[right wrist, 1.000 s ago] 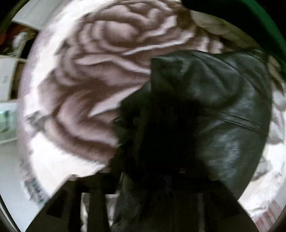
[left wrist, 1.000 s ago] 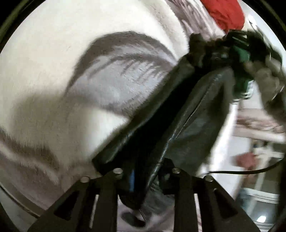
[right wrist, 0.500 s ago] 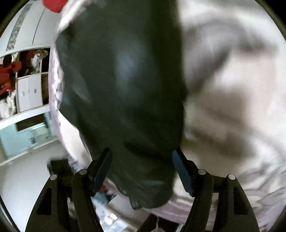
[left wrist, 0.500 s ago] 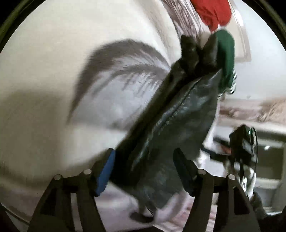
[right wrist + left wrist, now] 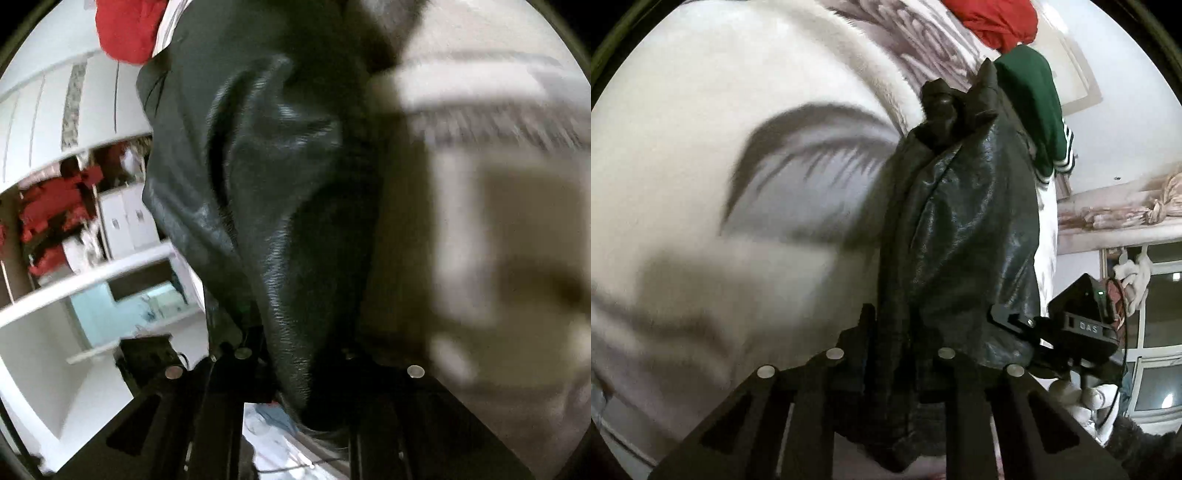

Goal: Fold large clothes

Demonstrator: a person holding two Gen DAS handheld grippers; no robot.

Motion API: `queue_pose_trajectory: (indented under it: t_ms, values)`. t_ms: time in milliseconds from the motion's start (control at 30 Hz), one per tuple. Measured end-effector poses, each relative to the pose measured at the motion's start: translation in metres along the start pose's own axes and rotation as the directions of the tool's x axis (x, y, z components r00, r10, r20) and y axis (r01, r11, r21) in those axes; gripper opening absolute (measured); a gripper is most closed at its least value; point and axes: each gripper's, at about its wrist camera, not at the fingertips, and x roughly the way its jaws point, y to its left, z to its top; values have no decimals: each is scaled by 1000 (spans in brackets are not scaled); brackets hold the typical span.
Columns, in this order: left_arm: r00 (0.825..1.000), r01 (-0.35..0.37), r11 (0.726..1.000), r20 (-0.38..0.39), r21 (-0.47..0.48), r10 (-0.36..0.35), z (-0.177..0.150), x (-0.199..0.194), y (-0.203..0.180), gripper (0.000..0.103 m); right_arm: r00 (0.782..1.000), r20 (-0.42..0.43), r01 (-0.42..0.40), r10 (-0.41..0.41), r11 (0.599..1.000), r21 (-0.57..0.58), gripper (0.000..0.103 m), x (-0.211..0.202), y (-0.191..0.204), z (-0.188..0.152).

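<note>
A black leather jacket hangs bunched over the cream bed blanket. My left gripper is shut on a fold of its lower edge. In the right wrist view the same jacket fills the middle, and my right gripper is shut on another part of its edge. The right gripper's body shows in the left wrist view, close beside the jacket on the right. Both sets of fingertips are mostly hidden by leather.
A red garment and a green garment with white stripes lie at the far end of the bed. A white wardrobe and shelves with red items stand to the left. A window is at right.
Both grippers stood open around the jacket half a second ago and have now shut on its edge. The jacket has been drawn up and hangs more bunched between them.
</note>
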Motion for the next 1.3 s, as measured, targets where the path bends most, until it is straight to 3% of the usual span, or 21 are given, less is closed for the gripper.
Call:
queue_pose_trajectory:
  t_ms: [67, 100, 133, 167, 233, 300, 400, 467, 533, 600, 667, 700, 800, 867, 933, 1033, 1067, 1100, 1167, 1233, 1300]
  values:
    - [998, -22, 999, -58, -31, 20, -21, -1, 12, 14, 996, -58, 70, -69, 997, 27, 13, 4, -11, -26]
    - [994, -44, 998, -100, -55, 38, -31, 5, 22, 16, 990, -87, 110, -107, 994, 29, 19, 7, -18, -36]
    - [991, -61, 995, -124, -82, 51, -36, 11, 29, 18, 978, -125, 170, -167, 985, 19, 31, 13, -25, -42]
    - [989, -69, 989, -142, -132, 50, -39, 13, 39, 22, 957, -168, 241, -235, 970, 19, 36, 19, -33, -44]
    - [988, -59, 979, -149, -195, 30, -38, 13, 45, 30, 950, -192, 261, -248, 964, 46, 43, 16, -38, -41]
    - [990, -98, 973, -124, -208, 73, -32, 3, 45, 52, 950, -148, 284, -275, 958, 41, 44, -7, -30, -36]
    - [991, -131, 973, -59, -193, 121, -28, -19, 47, 84, 921, -35, 387, -389, 921, -41, 46, -48, 1, -31]
    - [981, -191, 969, -8, -157, 193, -21, -30, 45, 86, 905, 40, 426, -424, 896, -129, 46, -60, 36, -26]
    - [964, -256, 957, 44, -138, 264, -15, -36, 44, 86, 907, 76, 420, -414, 877, -235, 47, -52, 76, -18]
    - [939, -319, 940, 95, -123, 331, -7, -39, 49, 86, 917, 63, 391, -394, 857, -337, 46, -14, 121, 9]
    - [912, -376, 921, 135, -102, 387, -1, -43, 53, 86, 909, 60, 398, -412, 817, -417, 36, 25, 144, 28]
    - [902, -397, 913, 143, -93, 407, 2, -39, 52, 86, 894, 58, 423, -444, 795, -435, 27, 47, 149, 37]
    - [899, -405, 911, 152, -71, 411, 19, -21, 43, 86, 811, 51, 547, -582, 726, -416, 25, 107, 136, 64]
    - [901, -398, 915, 159, -75, 404, 26, -13, 38, 86, 789, 65, 577, -611, 701, -418, 25, 122, 135, 71]
    - [903, -390, 918, 164, -74, 396, 31, -10, 29, 86, 798, 50, 561, -601, 710, -425, 25, 117, 137, 69]
    - [906, -386, 922, 176, -33, 385, 41, -7, 4, 86, 881, -38, 427, -471, 829, -362, 24, 71, 139, 71]
    - [908, -381, 925, 181, -20, 378, 46, -6, -6, 86, 905, -23, 392, -424, 855, -339, 24, 46, 141, 72]
    - [912, -369, 929, 192, 1, 362, 50, -6, -16, 86, 914, 4, 384, -405, 862, -330, 24, 31, 146, 70]
    - [921, -341, 939, 214, 43, 325, 58, -6, -38, 86, 911, 80, 409, -405, 856, -316, 24, -7, 153, 73]
    - [931, -313, 947, 223, 79, 289, 71, 3, -58, 86, 905, 94, 423, -414, 862, -280, 24, -27, 142, 83]
    - [930, -321, 942, 216, 93, 296, 81, 15, -69, 86, 873, 97, 486, -478, 836, -256, 24, -27, 124, 107]
